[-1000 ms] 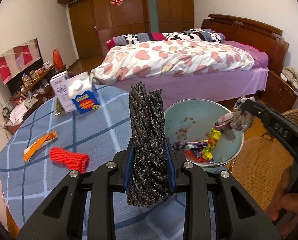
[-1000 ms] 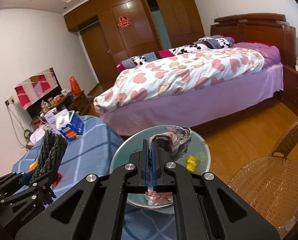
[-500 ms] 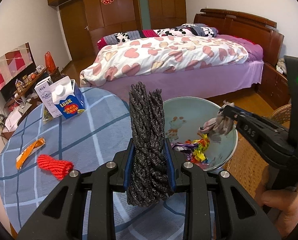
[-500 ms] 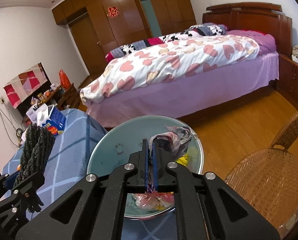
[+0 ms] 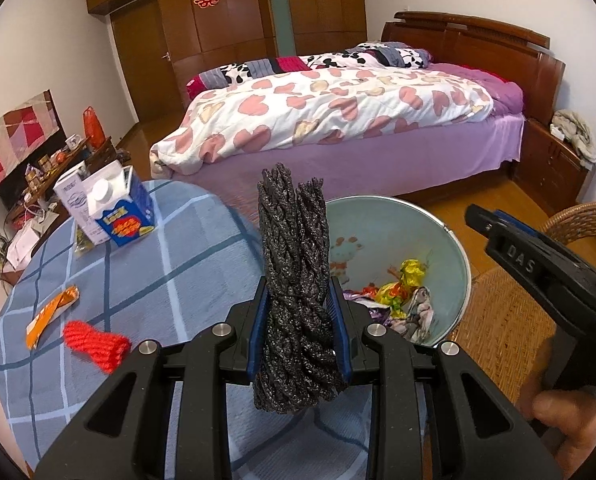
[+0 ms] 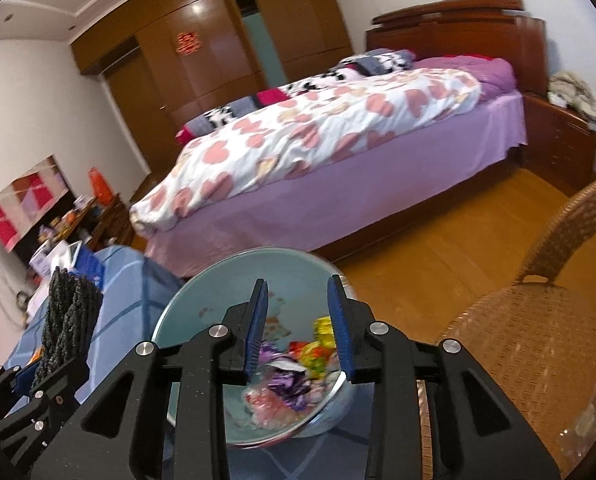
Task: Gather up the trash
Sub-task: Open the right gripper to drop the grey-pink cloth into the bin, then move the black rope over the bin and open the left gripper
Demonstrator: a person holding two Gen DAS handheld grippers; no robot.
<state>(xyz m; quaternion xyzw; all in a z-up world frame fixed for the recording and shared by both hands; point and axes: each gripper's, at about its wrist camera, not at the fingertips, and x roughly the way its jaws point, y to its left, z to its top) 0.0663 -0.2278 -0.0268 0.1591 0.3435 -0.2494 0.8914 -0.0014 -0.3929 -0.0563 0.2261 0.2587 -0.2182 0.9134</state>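
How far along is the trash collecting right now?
Done: wrappers and a rag lie in the basin; the right gripper, jaws just opened, is empty. In hand: the left gripper grips a black rope bundle. Left: red yarn and orange wrapper.

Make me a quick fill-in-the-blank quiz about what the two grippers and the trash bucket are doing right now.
1. The left gripper is clamped on a bundle of ____ braided rope.
2. The right gripper has nothing between its pads and hangs over the ____.
3. The red knitted piece lies on the ____.

Missing words: black; bucket; table
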